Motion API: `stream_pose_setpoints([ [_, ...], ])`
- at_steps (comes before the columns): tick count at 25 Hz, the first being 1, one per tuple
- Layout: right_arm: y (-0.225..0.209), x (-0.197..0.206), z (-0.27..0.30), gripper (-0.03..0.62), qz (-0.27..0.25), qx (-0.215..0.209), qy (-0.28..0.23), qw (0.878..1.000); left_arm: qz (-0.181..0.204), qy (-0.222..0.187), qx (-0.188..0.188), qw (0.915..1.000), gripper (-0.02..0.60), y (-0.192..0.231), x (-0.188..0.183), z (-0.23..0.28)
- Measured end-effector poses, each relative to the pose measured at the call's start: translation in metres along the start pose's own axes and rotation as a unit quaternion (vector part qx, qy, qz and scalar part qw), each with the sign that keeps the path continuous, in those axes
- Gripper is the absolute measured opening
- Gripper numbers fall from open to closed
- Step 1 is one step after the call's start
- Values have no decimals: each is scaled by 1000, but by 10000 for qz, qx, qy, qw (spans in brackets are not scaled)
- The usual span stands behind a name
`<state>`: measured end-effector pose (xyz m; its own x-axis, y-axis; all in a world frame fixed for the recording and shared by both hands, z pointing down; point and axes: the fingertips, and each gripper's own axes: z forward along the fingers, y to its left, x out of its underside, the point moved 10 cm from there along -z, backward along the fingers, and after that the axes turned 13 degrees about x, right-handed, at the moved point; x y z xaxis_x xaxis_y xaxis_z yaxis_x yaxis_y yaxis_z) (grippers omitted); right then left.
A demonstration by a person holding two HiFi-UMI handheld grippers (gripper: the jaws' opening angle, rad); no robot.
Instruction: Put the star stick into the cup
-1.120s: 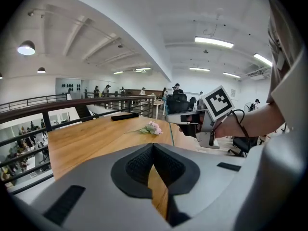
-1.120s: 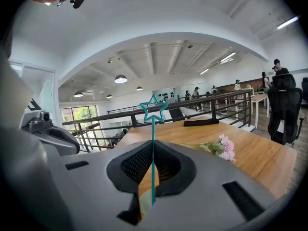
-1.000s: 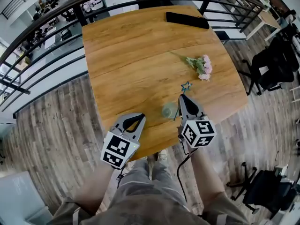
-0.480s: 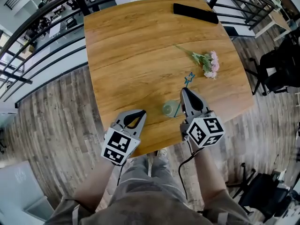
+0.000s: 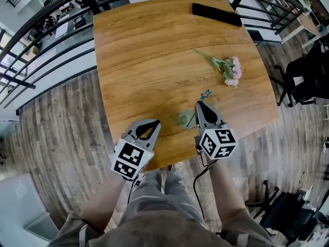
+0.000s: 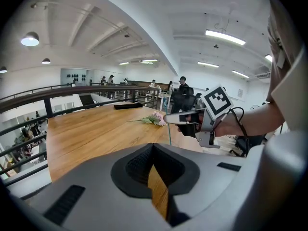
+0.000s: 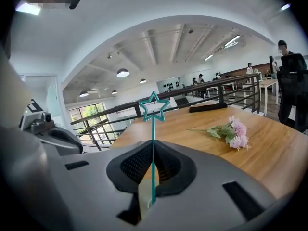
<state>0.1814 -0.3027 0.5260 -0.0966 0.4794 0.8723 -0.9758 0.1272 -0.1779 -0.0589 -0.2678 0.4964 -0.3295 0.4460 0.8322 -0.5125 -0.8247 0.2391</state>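
Observation:
A small clear cup (image 5: 184, 119) stands near the table's front edge. My right gripper (image 5: 197, 105) is just right of it, shut on the teal star stick (image 7: 153, 148). The star (image 5: 205, 93) points away from me, and the stick's lower end slants down to the cup's right rim; whether it is inside I cannot tell. In the right gripper view the star (image 7: 154, 109) rises above the closed jaws. My left gripper (image 5: 156, 123) hovers left of the cup, shut and empty. From the left gripper view, the right gripper (image 6: 166, 119) holds the thin stick (image 6: 169, 130) upright.
A bunch of pink flowers (image 5: 229, 70) lies on the wooden table (image 5: 144, 60) beyond the cup, and a black flat object (image 5: 216, 14) lies at the far edge. A black railing (image 5: 46, 50) runs past the table's left and far sides. Office chairs (image 5: 308, 76) stand to the right.
The right gripper with the star stick has dropped slightly closer to the cup. The left gripper has stayed where it was.

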Motion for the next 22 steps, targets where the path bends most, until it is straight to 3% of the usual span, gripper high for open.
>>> stream_pose_setpoints([
  [7, -1, 13, -8, 42, -166, 33, 373, 9992, 2, 47, -5, 10000, 17, -3, 4, 1],
  [11, -3, 9, -19, 144, -185, -13, 427, 9989, 57, 33, 23, 10000, 17, -10, 0, 2],
  [19, 0, -30, -60, 142, -101, -80, -6, 9999, 348, -178, -16, 9992, 17, -22, -26, -7],
  [22, -2, -49, -81, 89, 244, -218, -143, 9994, 532, -303, -71, 9981, 17, -29, -42, -16],
])
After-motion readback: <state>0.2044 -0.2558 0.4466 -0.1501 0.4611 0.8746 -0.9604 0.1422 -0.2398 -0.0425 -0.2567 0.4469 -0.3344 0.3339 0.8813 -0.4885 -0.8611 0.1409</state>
